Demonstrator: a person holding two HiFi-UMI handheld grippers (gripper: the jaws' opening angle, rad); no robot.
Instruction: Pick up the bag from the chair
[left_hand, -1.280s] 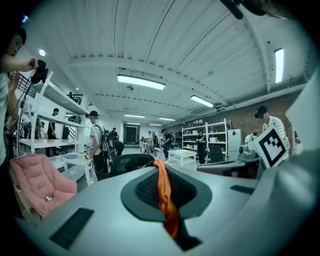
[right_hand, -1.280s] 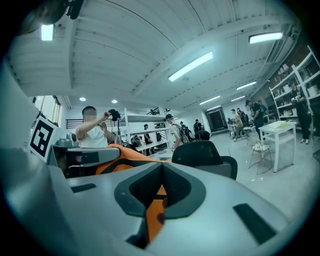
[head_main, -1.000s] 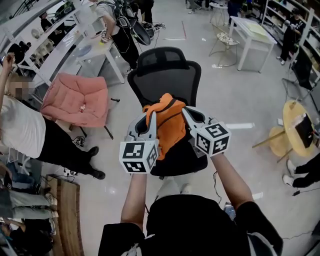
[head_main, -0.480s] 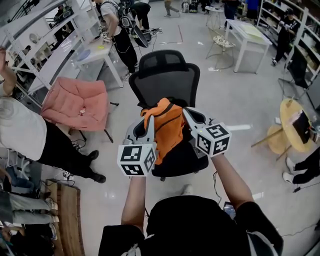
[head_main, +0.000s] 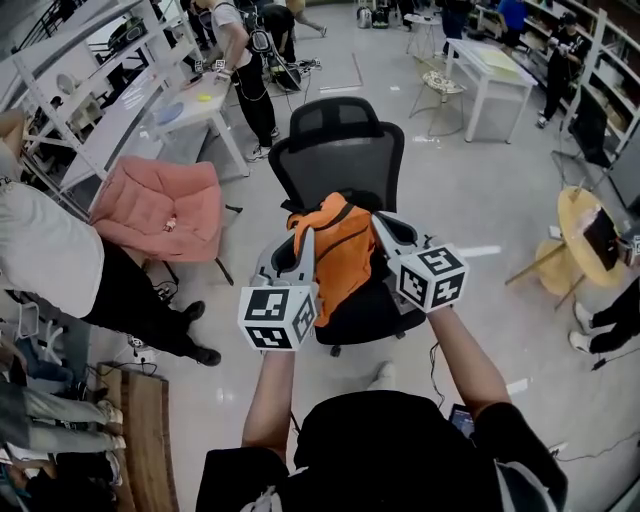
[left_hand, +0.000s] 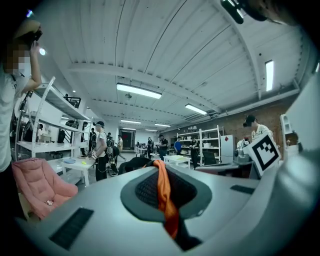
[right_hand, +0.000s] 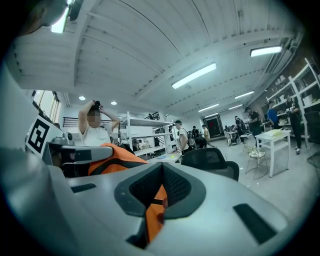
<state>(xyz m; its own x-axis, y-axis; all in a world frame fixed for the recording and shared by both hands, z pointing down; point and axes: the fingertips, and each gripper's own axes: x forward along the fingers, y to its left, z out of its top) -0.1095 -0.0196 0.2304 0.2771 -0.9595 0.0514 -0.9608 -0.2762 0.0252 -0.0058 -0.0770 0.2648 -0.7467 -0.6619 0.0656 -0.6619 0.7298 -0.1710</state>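
Raised further, orange bag (head_main: 340, 250) stays clamped in left gripper (head_main: 306, 236) and right gripper (head_main: 379, 224) above black chair (head_main: 340, 150); pink chair (head_main: 160, 205) left, grey floor (head_main: 480, 200).

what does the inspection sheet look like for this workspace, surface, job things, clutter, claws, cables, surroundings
surface: black chair, its seat partly covered from the head view
job's things: orange bag held up in front of the chair back; whether it is off the seat cannot be told
clutter: nothing seen on the black chair
grippers: left claw shut on a strap of the bag; right claw shut on the bag's fabric; both point level
cables: thin cable on the floor by the chair base
surroundings: pink chair to the left, person beside it, white table, shelves, yellow table
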